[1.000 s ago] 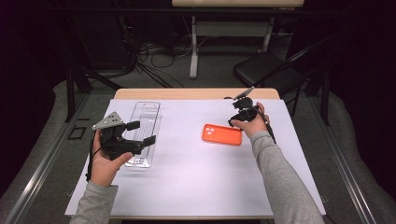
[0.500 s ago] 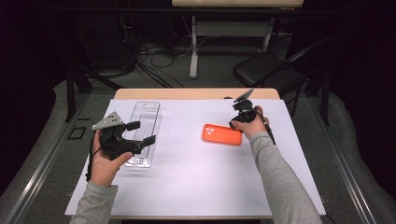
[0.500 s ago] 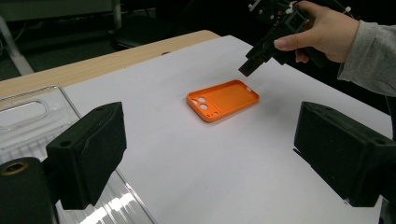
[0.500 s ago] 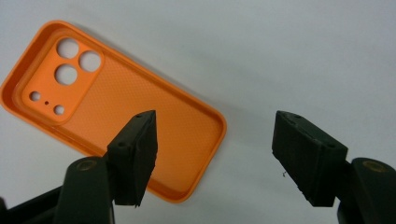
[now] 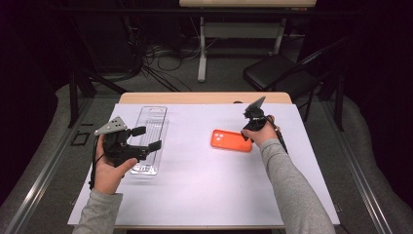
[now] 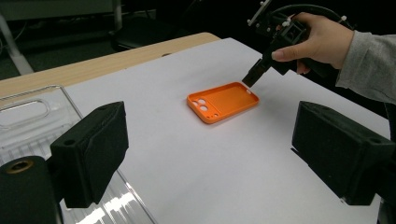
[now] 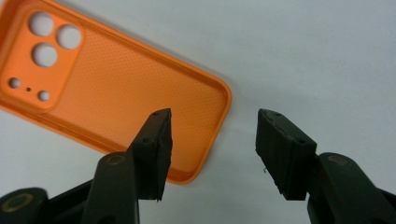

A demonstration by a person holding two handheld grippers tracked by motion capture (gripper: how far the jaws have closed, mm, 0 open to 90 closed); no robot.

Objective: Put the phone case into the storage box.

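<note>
Working across the white sheet (image 5: 204, 195) that covers the table, you are at the approach step of a pickup — by my reading, the orange phone case (image 5: 231, 140) is the target and no grasp is made yet. The case lies flat, hollow side up, right of centre, well apart from the clear plastic tray (image 5: 151, 126) on the left. Your right gripper (image 7: 212, 140) hangs just over the case's near short end, jaws spread, one above the inside, the other past the rim. Next you would lower and close on that edge. Your left gripper (image 6: 210, 154) waits spread wide over the tray — holding nothing.
</note>
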